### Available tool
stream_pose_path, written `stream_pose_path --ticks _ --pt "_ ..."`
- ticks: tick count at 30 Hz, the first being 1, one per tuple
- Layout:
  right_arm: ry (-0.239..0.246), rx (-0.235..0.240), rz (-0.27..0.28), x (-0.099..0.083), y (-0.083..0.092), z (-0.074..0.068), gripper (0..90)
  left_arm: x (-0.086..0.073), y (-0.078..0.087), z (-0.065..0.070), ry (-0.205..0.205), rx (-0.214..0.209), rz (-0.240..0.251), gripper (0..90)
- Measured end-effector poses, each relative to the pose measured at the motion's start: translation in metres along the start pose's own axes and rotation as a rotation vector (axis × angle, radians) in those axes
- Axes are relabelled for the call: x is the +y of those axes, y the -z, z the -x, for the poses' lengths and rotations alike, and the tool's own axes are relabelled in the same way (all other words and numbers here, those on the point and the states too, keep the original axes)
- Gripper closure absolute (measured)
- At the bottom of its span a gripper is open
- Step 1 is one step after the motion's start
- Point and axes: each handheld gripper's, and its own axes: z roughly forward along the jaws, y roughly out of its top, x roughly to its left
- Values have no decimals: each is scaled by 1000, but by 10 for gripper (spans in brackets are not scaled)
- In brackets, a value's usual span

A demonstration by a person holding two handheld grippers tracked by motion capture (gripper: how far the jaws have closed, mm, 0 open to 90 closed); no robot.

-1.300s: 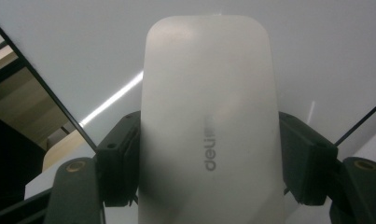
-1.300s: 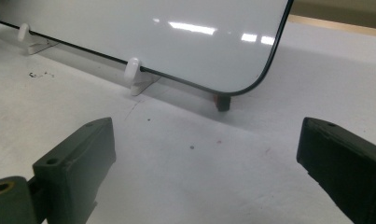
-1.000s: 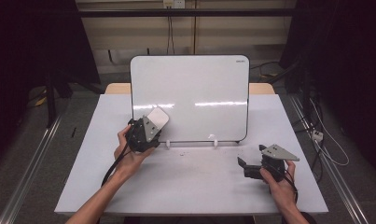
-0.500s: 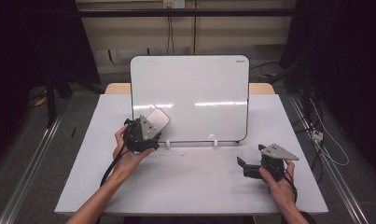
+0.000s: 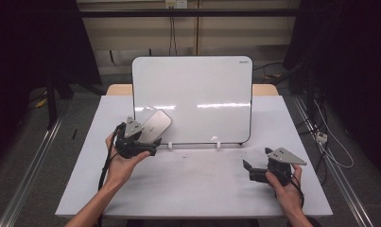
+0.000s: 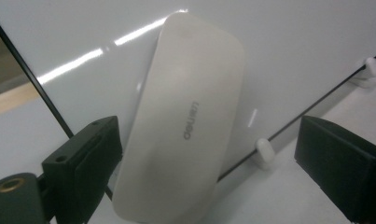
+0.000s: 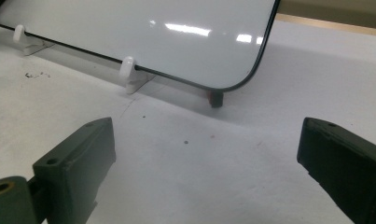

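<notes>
The white eraser [image 6: 185,140] sits tilted against the lower left part of the whiteboard [image 5: 197,90], which stands upright on the bench [image 5: 188,184]. The left hand-held gripper [image 5: 148,144] has just been opening; its jaws now stand wide on either side of the eraser, with neither pad pressing on it. The step looks like letting go, so the hand should back straight off along the jaws without clipping the eraser's edge. The right hand-held gripper [image 5: 248,171] rests near the bench's right side, jaws wide, holding nothing.
</notes>
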Motion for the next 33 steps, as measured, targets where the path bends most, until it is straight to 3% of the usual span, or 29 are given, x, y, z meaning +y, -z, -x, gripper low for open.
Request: stream_pose_path --ticks 4,9,11,20,23,27,29,33 --pt "-1 -2 0 0 1 0 42 -8 12 3 -13 3 4 53" --pt "5 -2 -1 0 0 0 42 -21 27 4 24 14 19 51" --pt "4 -1 -3 0 0 -1 42 -26 32 4 47 45 23 51" --pt "3 -5 -5 0 -1 0 42 -48 54 5 64 86 33 51" --pt "5 -4 -6 0 -1 -1 42 -56 56 6 89 87 49 51" --pt "7 -4 -4 0 0 -1 43 -64 59 7 63 85 55 51" --pt "5 -4 -4 0 0 -1 43 -66 60 8 81 96 60 51" --pt "2 -7 -5 0 0 0 43 -65 60 8 79 98 73 55"
